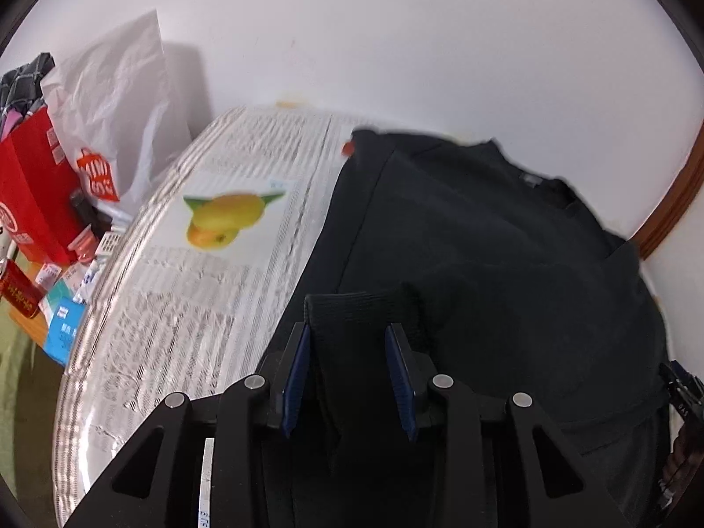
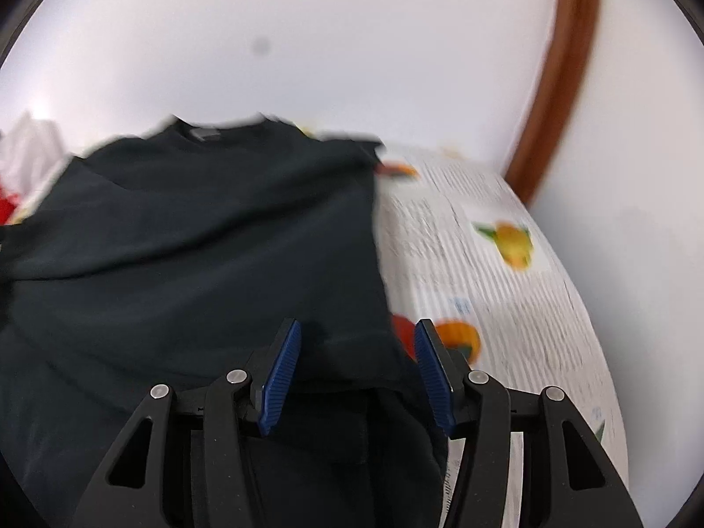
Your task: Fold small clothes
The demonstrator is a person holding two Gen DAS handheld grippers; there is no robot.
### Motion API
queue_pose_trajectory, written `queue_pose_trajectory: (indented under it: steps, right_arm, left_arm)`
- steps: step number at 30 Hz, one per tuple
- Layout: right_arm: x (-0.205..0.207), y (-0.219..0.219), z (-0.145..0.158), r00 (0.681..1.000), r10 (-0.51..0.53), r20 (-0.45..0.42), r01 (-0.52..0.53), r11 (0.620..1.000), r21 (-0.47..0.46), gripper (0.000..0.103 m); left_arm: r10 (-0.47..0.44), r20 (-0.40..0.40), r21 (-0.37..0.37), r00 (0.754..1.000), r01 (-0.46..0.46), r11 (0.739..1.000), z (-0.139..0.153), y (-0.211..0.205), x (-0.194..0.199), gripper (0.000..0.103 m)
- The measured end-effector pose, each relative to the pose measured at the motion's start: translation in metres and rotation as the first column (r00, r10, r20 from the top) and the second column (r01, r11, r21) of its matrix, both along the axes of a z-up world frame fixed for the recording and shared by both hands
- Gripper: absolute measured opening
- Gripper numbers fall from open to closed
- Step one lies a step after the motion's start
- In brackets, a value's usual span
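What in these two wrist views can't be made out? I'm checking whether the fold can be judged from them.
- Left wrist view: the black garment's near hem is hidden behind the left gripper.
- Right wrist view: the garment's left part is cut off by the picture's edge, and its outline is motion-blurred.
- Both views: the print on the table cover is too blurred to read.
- Left wrist view: the box labels are too small.

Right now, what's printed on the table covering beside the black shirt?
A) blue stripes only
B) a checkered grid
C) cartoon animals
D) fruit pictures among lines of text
D: the table covering beside the black shirt shows yellow-orange fruit pictures set among rows of printed text.
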State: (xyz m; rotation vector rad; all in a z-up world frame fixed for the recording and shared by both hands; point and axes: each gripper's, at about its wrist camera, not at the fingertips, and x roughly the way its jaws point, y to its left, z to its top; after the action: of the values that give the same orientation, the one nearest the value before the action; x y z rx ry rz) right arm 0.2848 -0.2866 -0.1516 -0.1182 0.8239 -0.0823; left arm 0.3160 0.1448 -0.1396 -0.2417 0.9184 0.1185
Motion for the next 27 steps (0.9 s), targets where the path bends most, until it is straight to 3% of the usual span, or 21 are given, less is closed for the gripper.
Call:
queue_pose_trajectory:
  steps: [6,11,20,23,25,27]
  right_arm:
    - [-0.008,-0.021,-0.009,0.999,-0.043,-0.008,0.044,0.997,0.062,0.051]
    - [-0.027,-0.018,0.005,0.998,-0.067,0.013,0.067,0.997,0.044,0.053]
    - [-0.111,-0.038,0.013,0.991,-0.133,0.002,0.133,0.989,0.072,0.055]
    - [-0.142,-0.047,0.005,0.990,-0.134,-0.048,0.139,0.981,0.135,0.055]
    - [-0.157,-0.049,-0.001,0.990,-0.118,-0.073,0.129,0.977,0.168,0.055]
    - [-0.174,-0.051,-0.007,0.991,-0.111,-0.081,0.125,0.972,0.197,0.055]
  left_arm:
    - [0.025,-0.014,0.040,1.000,-0.024,0.999,-0.006,0.003,-0.005,0.035]
    - [0.013,-0.008,0.037,1.000,-0.012,0.999,0.004,0.003,-0.025,0.035]
    - [-0.022,-0.015,0.046,1.000,0.023,0.999,0.009,-0.006,-0.090,0.035]
    - [-0.012,-0.021,0.047,1.000,0.013,0.999,0.006,-0.007,-0.118,0.035]
    - [-0.013,-0.026,0.068,1.000,0.015,0.998,0.004,-0.010,-0.139,0.038]
    - [-0.018,-0.033,0.060,0.999,0.020,0.998,0.000,-0.010,-0.157,0.048]
